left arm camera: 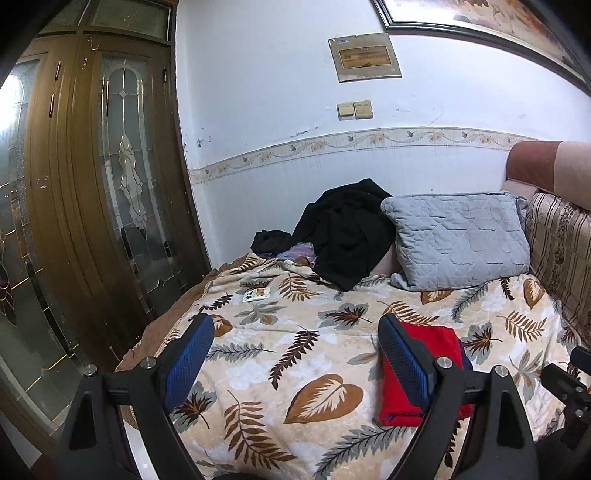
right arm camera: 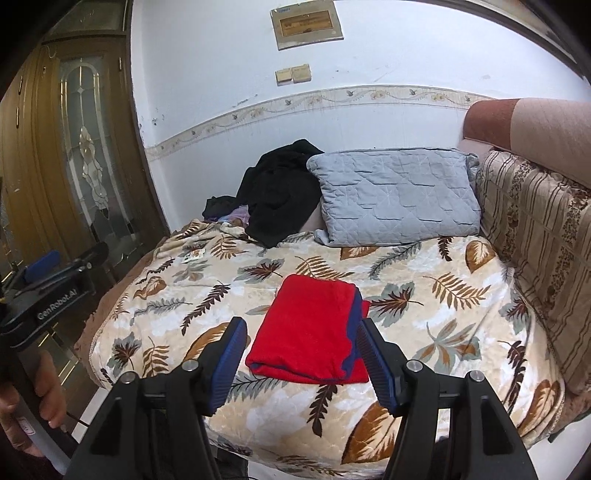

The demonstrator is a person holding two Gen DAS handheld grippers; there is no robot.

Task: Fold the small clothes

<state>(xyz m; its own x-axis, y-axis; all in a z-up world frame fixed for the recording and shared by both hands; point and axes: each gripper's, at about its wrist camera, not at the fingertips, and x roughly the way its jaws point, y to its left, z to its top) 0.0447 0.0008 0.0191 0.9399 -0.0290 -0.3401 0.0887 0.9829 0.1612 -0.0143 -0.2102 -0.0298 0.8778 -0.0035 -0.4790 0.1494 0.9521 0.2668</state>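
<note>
The only legible writing is "GenRobot.AI", printed in white on the black body of the left gripper (right arm camera: pixel 55 275) as seen from the right wrist view; a small printed card (left arm camera: pixel 256 294) lies on the leaf-patterned blanket (left arm camera: pixel 280 369), its print too small to read, and the framed panel (right arm camera: pixel 307 25) on the wall carries no readable text. The red garment (right arm camera: pixel 314 328) lies flat on the blanket, folded into a compact rectangle with a dark blue band showing along its right edge and a doubled fold at its near edge. It sits nearer the camera than the grey quilted pillow (right arm camera: pixel 395 197), well apart from it, with the heap of black clothing (right arm camera: pixel 280 192) just left of the pillow against the wall. The right gripper (right arm camera: pixel 301 360) has its jaws spread wide, holding nothing, the garment showing between them and beyond the tips. The left gripper (left arm camera: pixel 295 354) likewise stands wide open and empty, left of the garment (left arm camera: pixel 417 373), whose left part its right finger hides.
</note>
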